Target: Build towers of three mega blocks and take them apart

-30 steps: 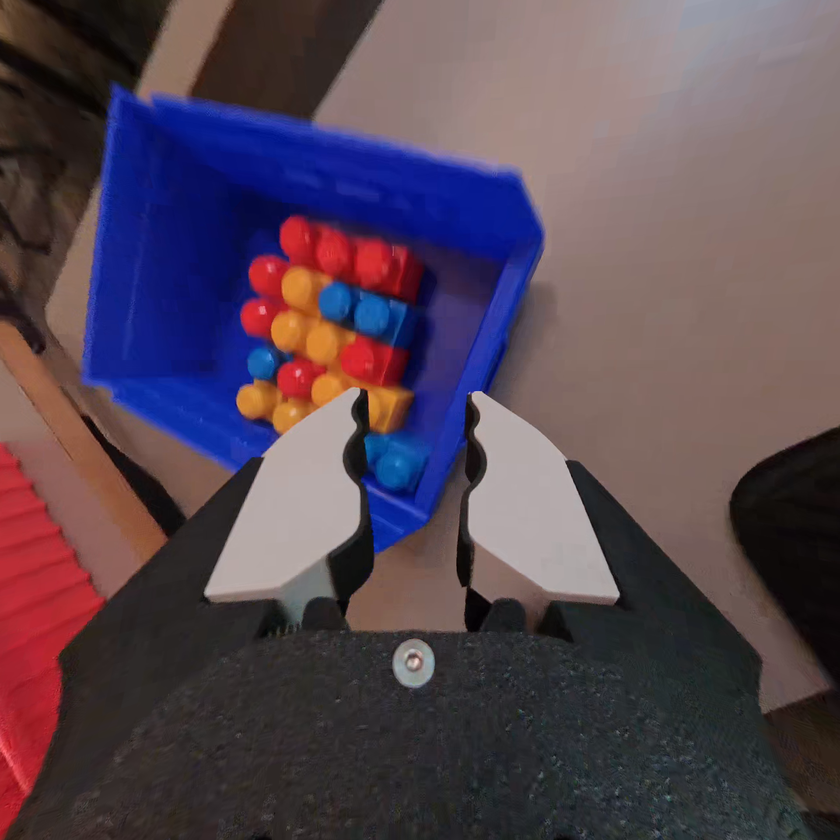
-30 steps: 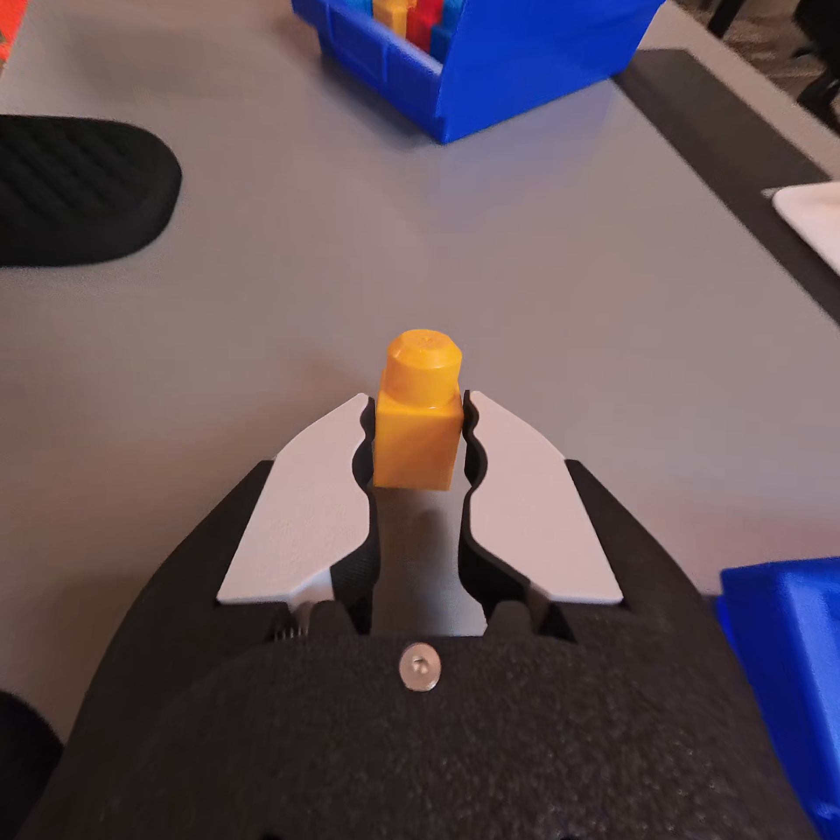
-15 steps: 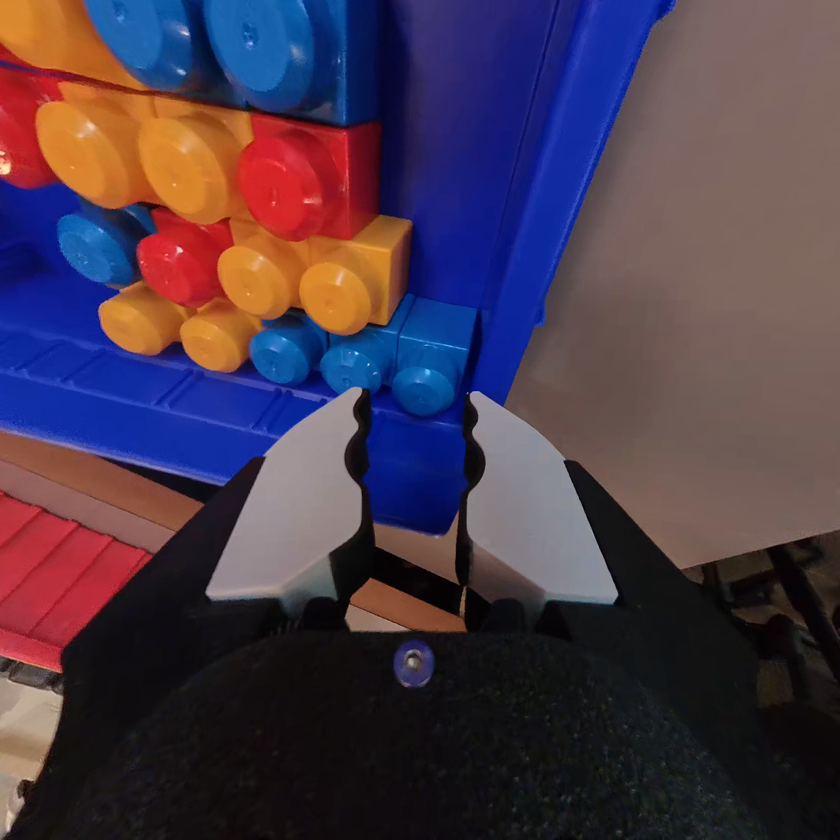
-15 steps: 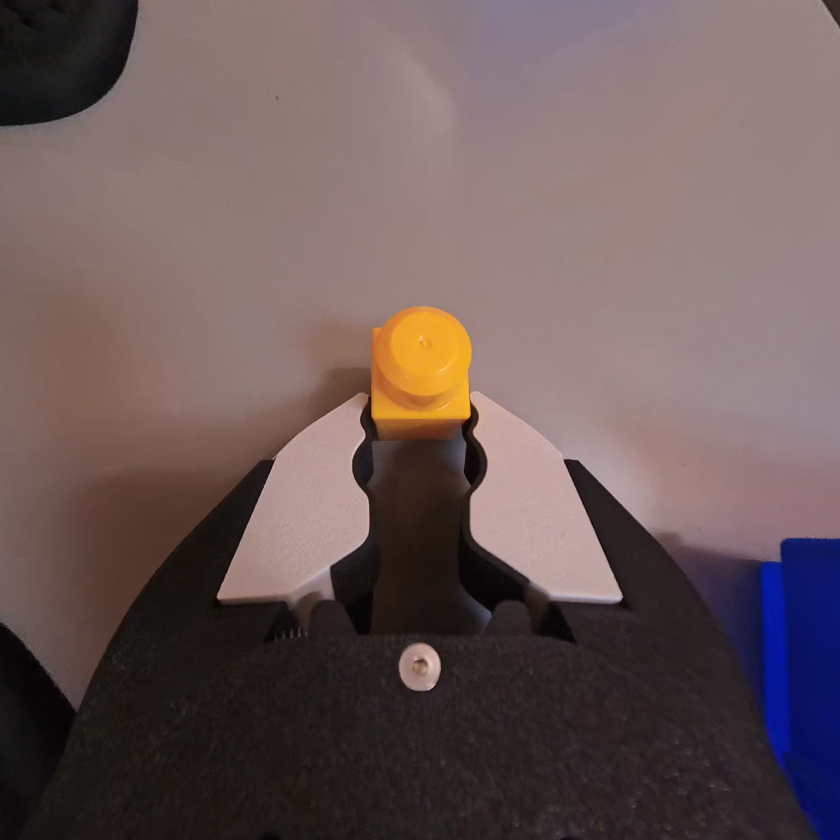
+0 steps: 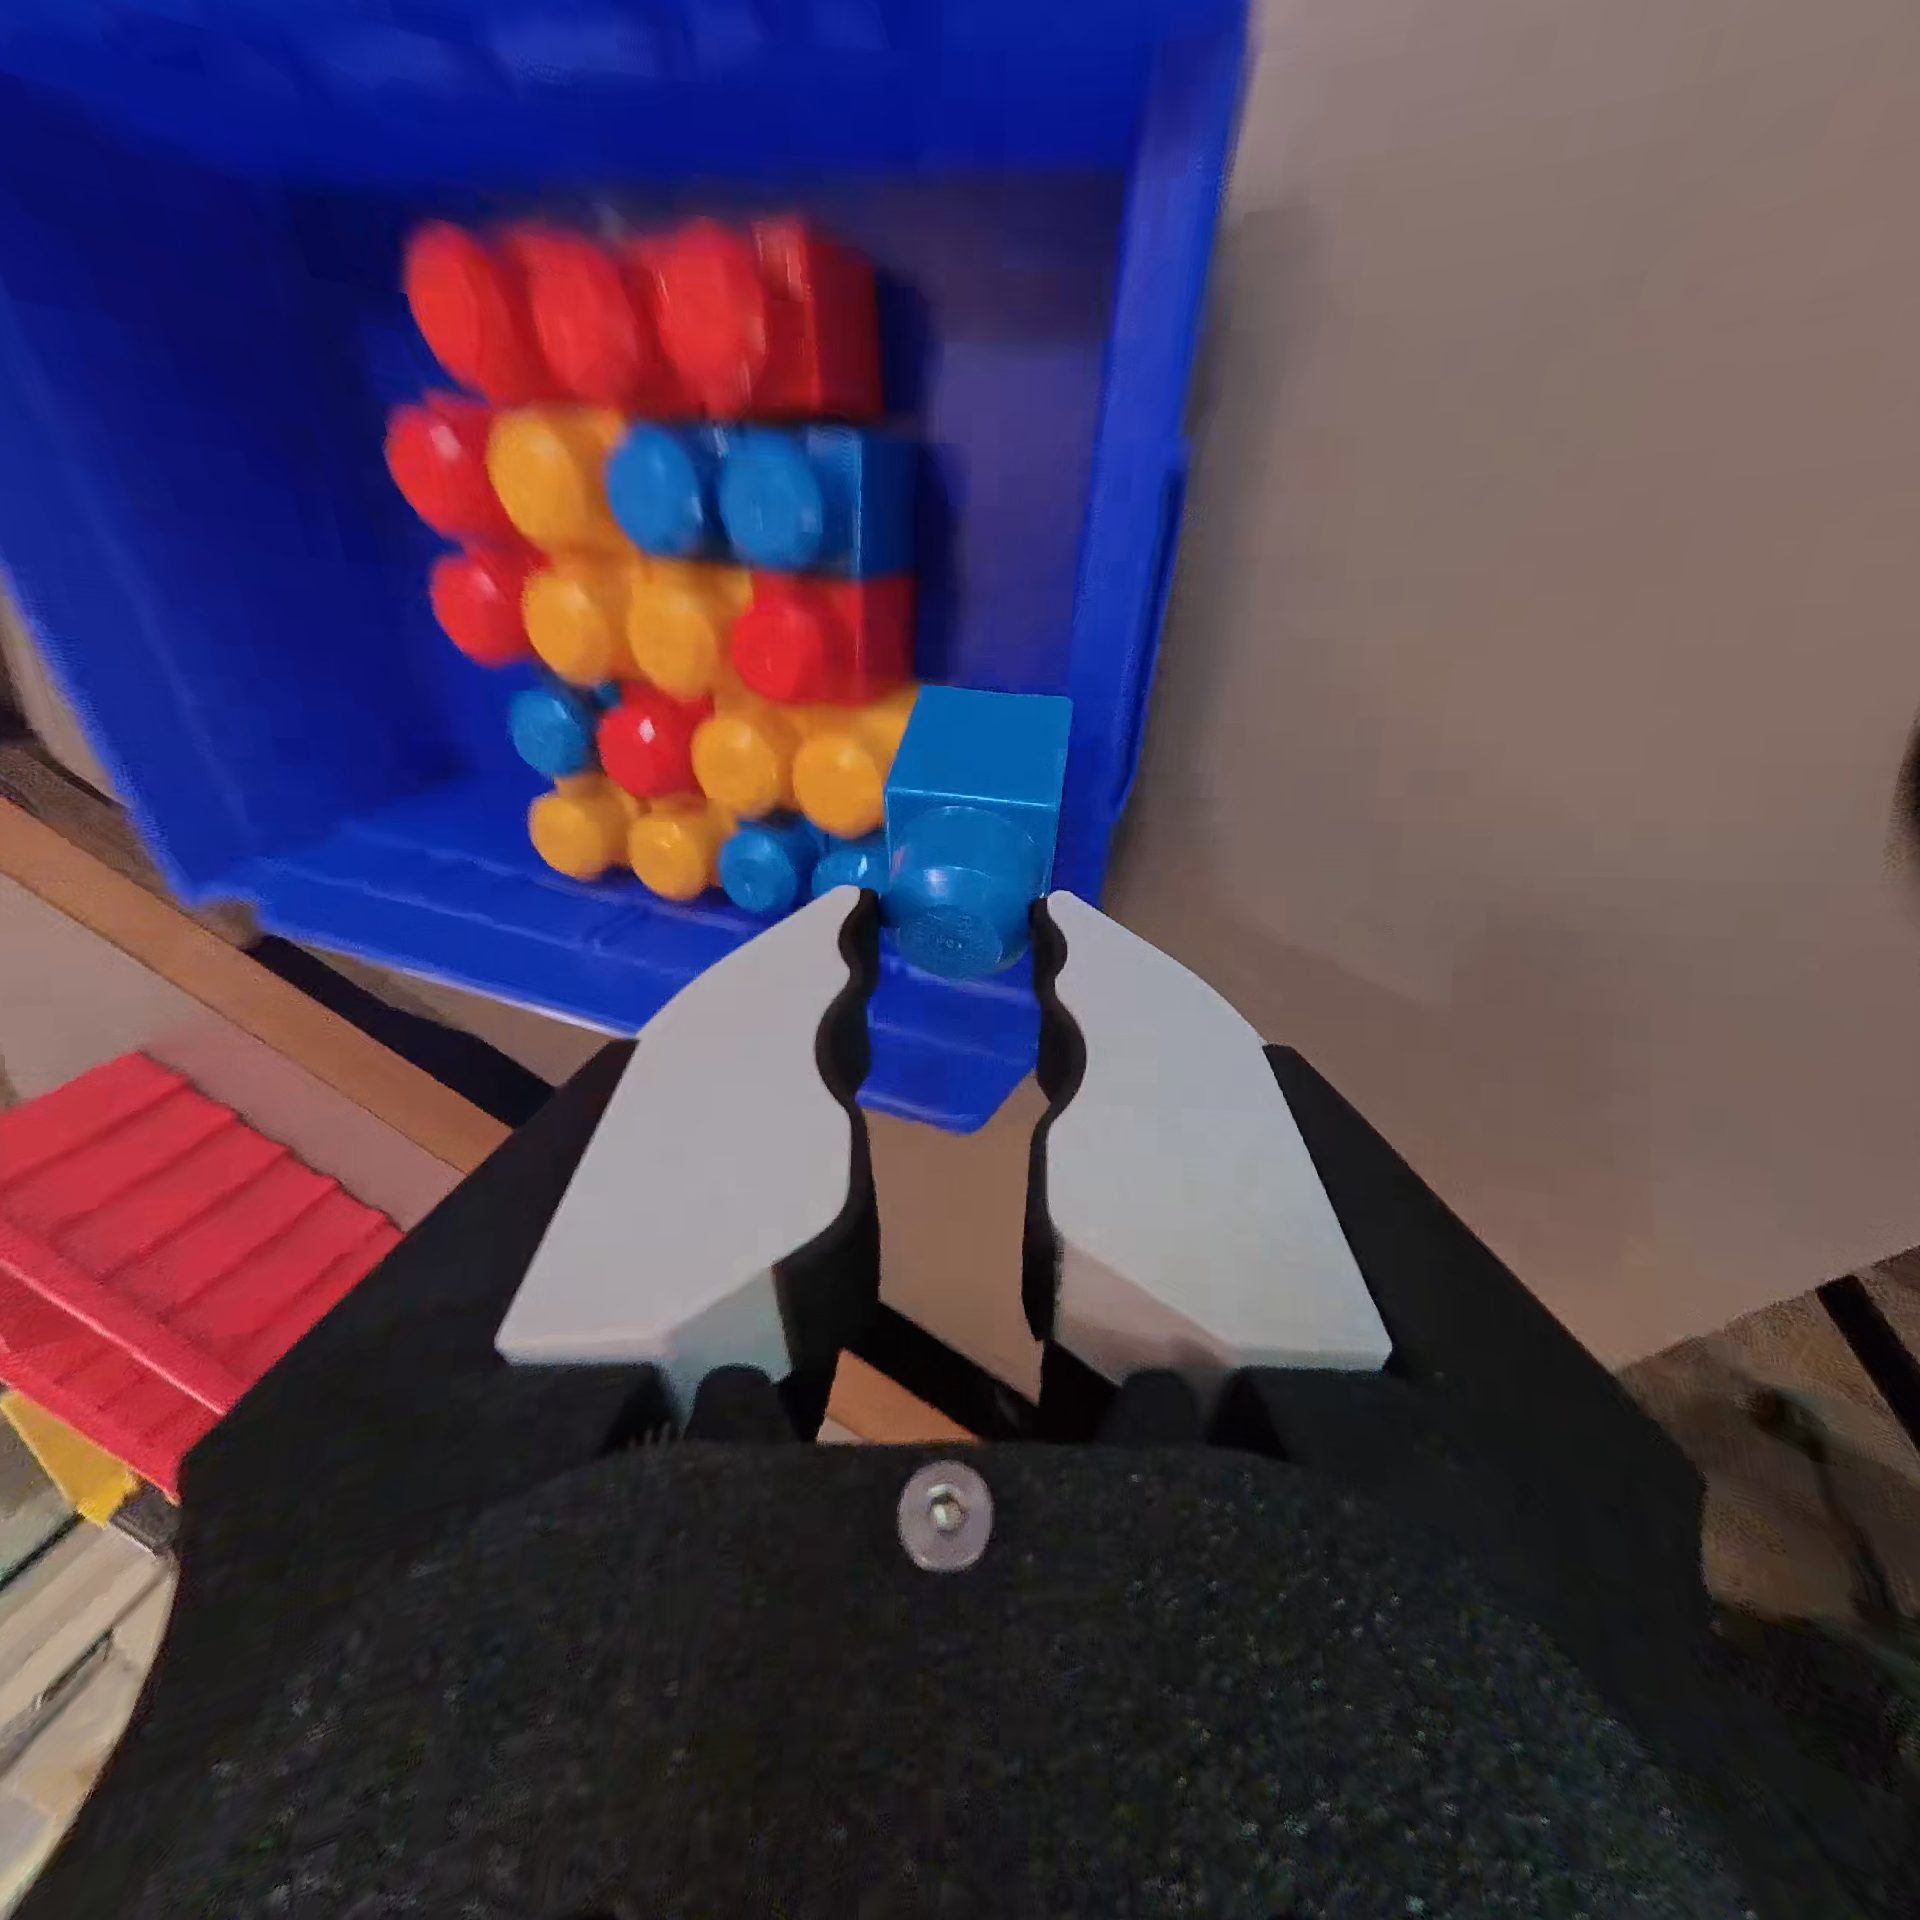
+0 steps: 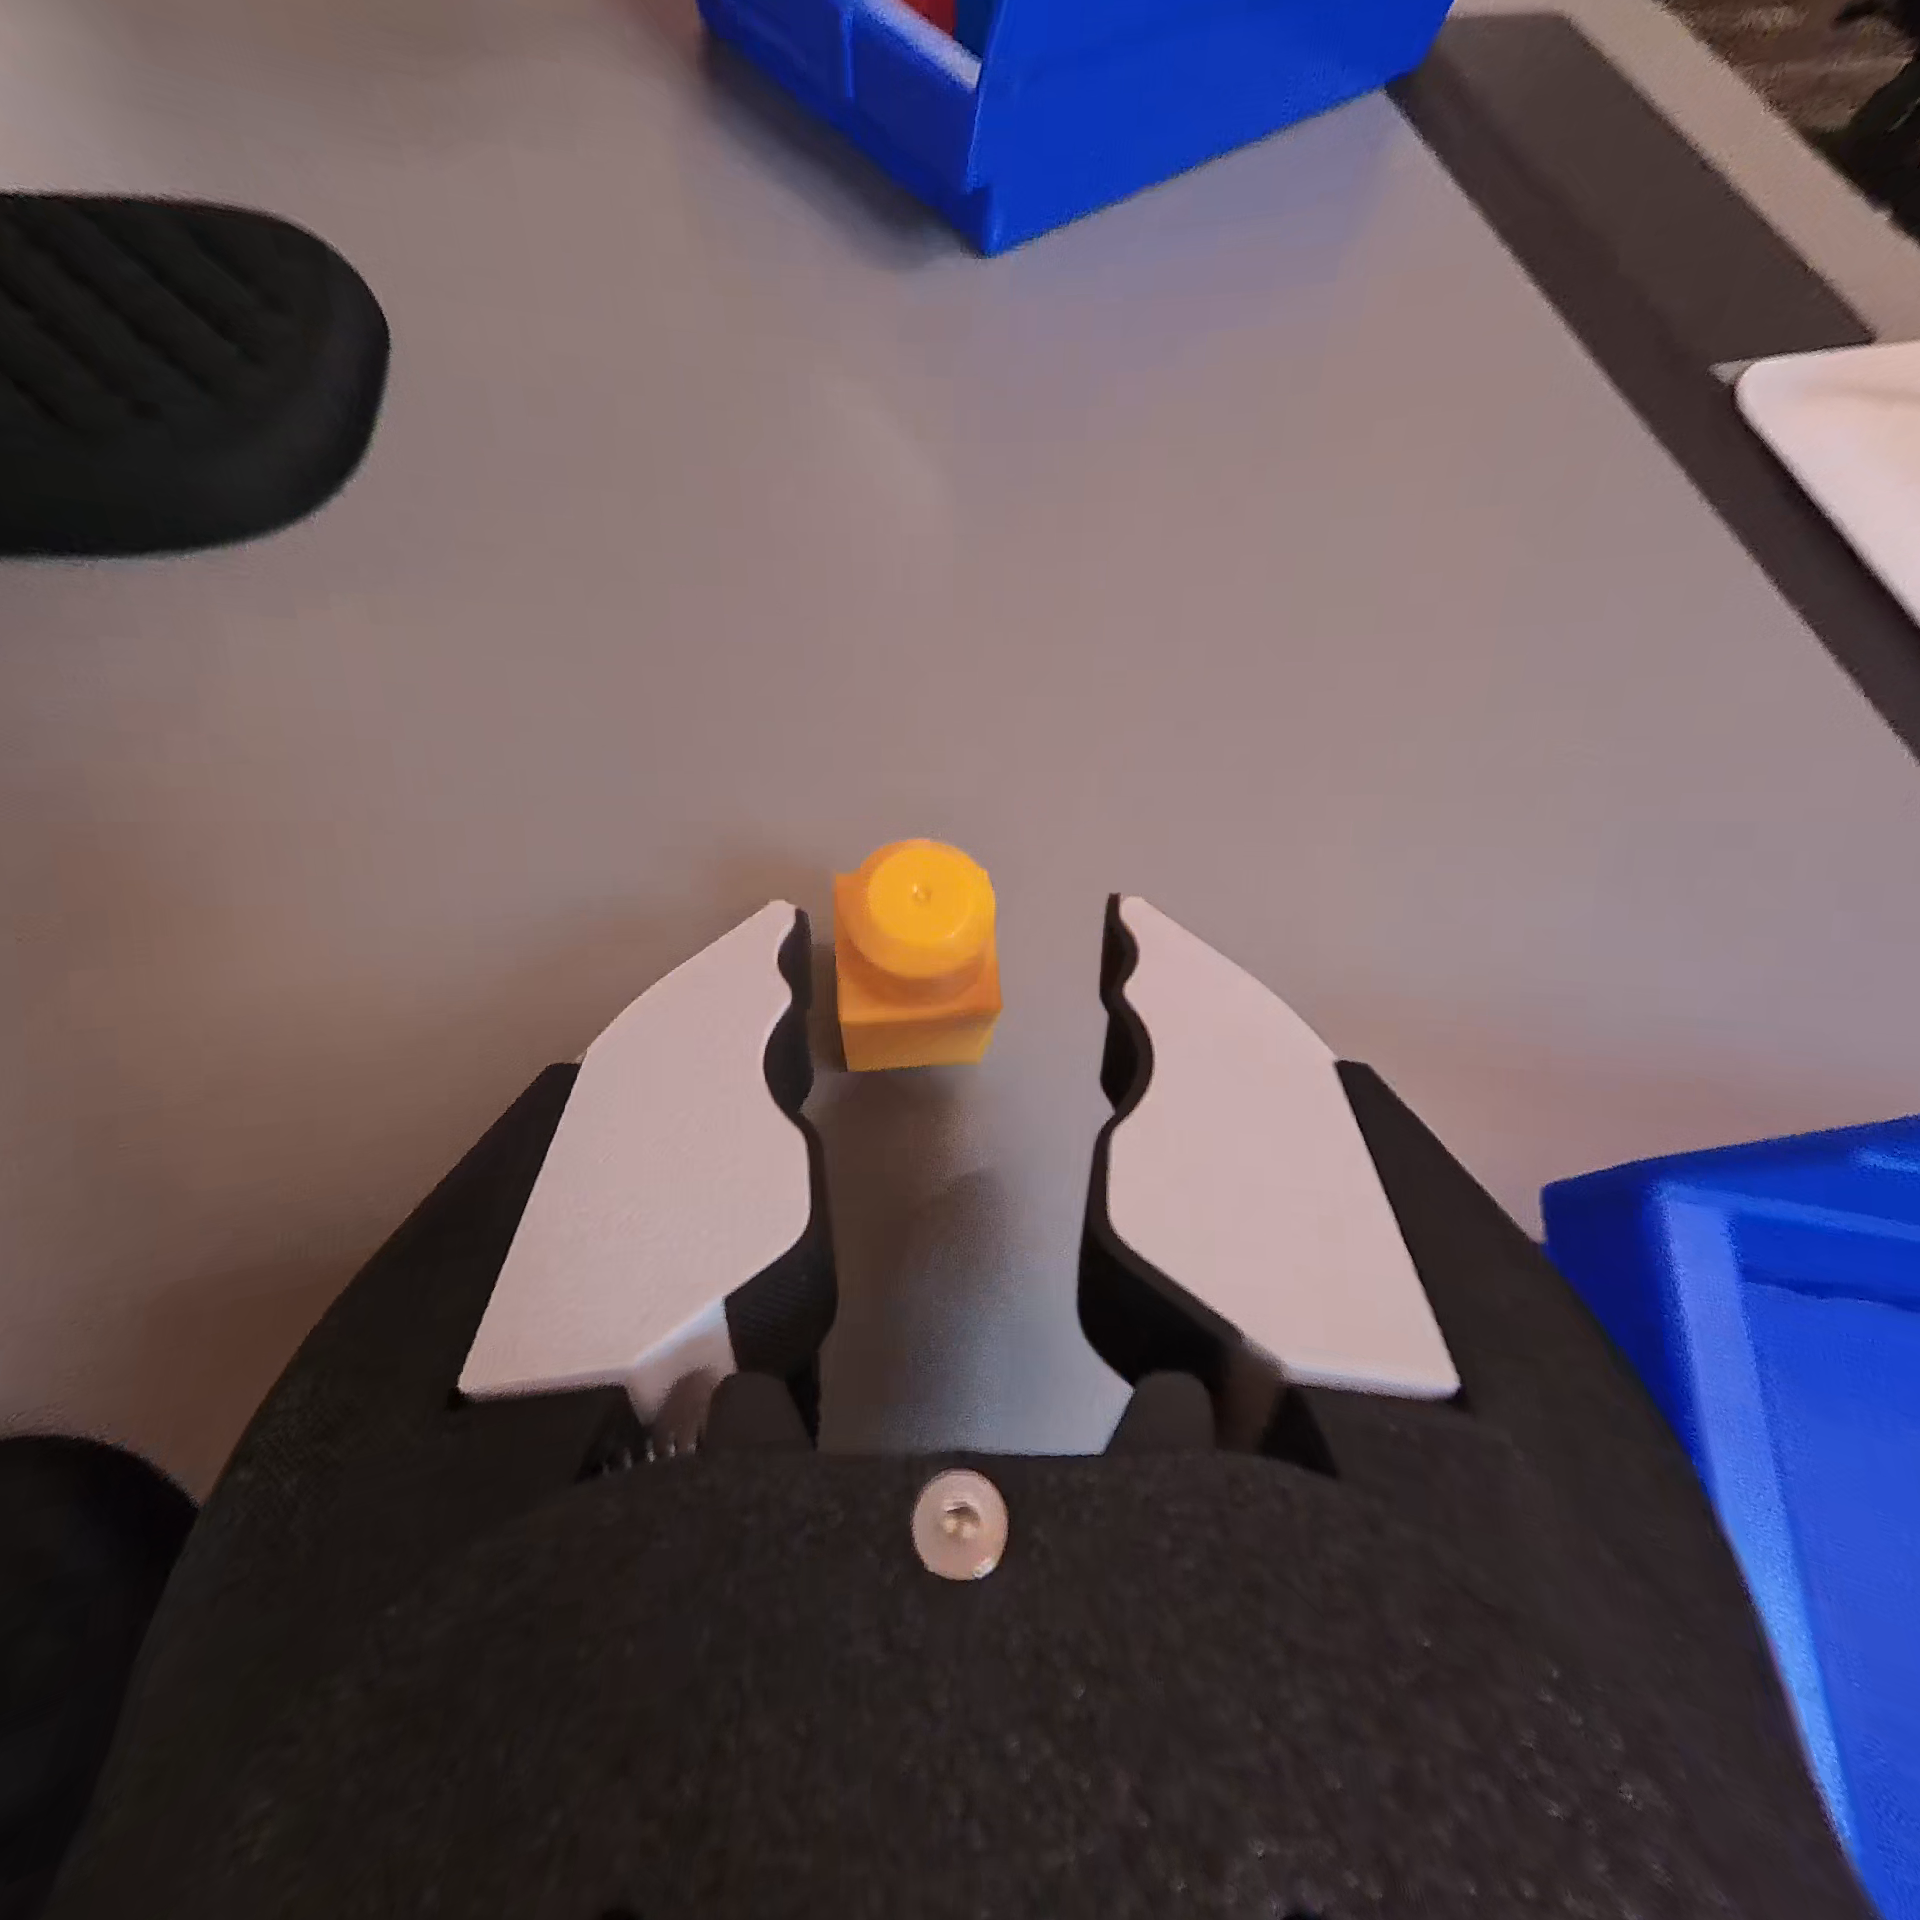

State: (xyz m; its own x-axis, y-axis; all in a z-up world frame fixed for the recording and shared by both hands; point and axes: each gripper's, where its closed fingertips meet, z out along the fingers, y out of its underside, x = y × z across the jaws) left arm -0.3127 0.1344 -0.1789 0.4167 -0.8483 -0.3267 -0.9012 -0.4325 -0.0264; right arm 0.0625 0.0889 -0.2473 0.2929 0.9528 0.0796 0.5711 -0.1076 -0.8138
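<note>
In the left wrist view my left gripper (image 5: 951,914) is shut on the stud of a single blue block (image 5: 977,821) and holds it above the near right corner of a blue bin (image 5: 1132,416). The bin holds several red, orange and blue blocks (image 5: 675,582). In the right wrist view my right gripper (image 6: 954,920) is open. A single orange block (image 6: 916,961) stands upright on the grey table (image 6: 935,571) between its fingertips, close to the left one, with a clear gap to the right one.
The blue bin also shows at the far end of the table (image 6: 1091,94). A second blue bin (image 6: 1766,1403) sits close at the right. A black padded object (image 6: 156,374) lies at the left. A white thing (image 6: 1860,447) lies at the right edge. Red ribbed plastic (image 5: 156,1247) lies beside the table. The gap from one gripper's tips to the other's is roughly 40 cm.
My left gripper shut on the blue block's stud in the bin corner and lifted it. My right gripper set the orange block on the table and opened, letting it go.
</note>
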